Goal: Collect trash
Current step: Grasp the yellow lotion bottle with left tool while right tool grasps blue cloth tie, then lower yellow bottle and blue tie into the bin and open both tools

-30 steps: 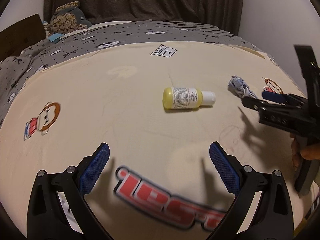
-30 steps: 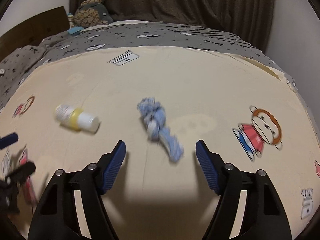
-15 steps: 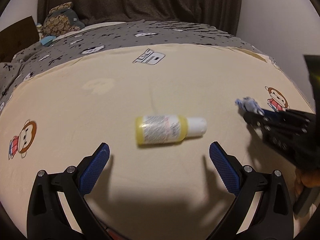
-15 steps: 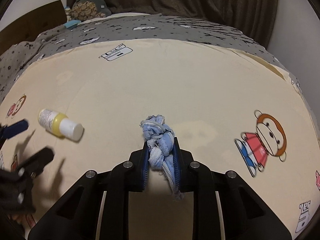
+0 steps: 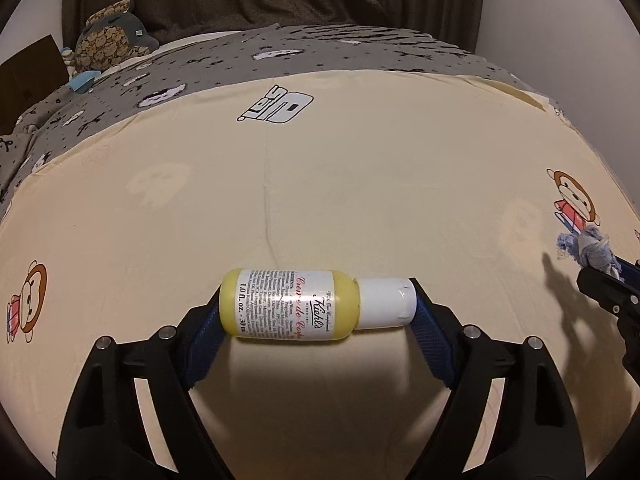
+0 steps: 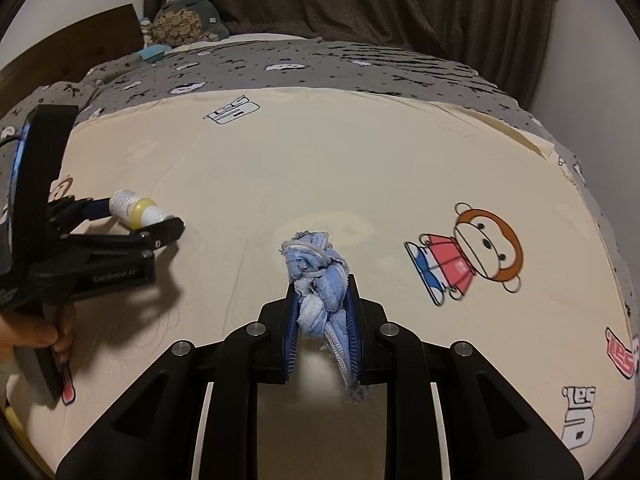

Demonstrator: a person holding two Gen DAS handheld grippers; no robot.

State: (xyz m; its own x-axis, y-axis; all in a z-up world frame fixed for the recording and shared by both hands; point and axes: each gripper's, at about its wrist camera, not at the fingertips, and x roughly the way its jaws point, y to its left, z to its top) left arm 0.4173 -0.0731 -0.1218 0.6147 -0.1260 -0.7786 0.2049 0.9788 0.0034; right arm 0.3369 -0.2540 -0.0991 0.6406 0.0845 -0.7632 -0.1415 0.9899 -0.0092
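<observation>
My left gripper (image 5: 318,308) is shut on a small yellow lotion bottle (image 5: 296,309) with a white cap, gripped end to end just above the cream bedsheet. It shows in the right wrist view too (image 6: 134,208), at the left. My right gripper (image 6: 322,312) is shut on a knotted blue-and-white rag (image 6: 320,276), which sticks up between the fingers and hangs a tail below. The rag also shows at the right edge of the left wrist view (image 5: 592,250).
Both grippers are over a bed with a cream cartoon-print sheet (image 5: 360,184) and a grey patterned blanket (image 5: 320,52) behind it. A stuffed toy (image 5: 110,42) lies at the back left, by a brown board (image 6: 72,44). A dark curtain hangs behind.
My left gripper moved forward and closed on the yellow bottle. My right gripper closed on the rag a moment earlier and still holds it.
</observation>
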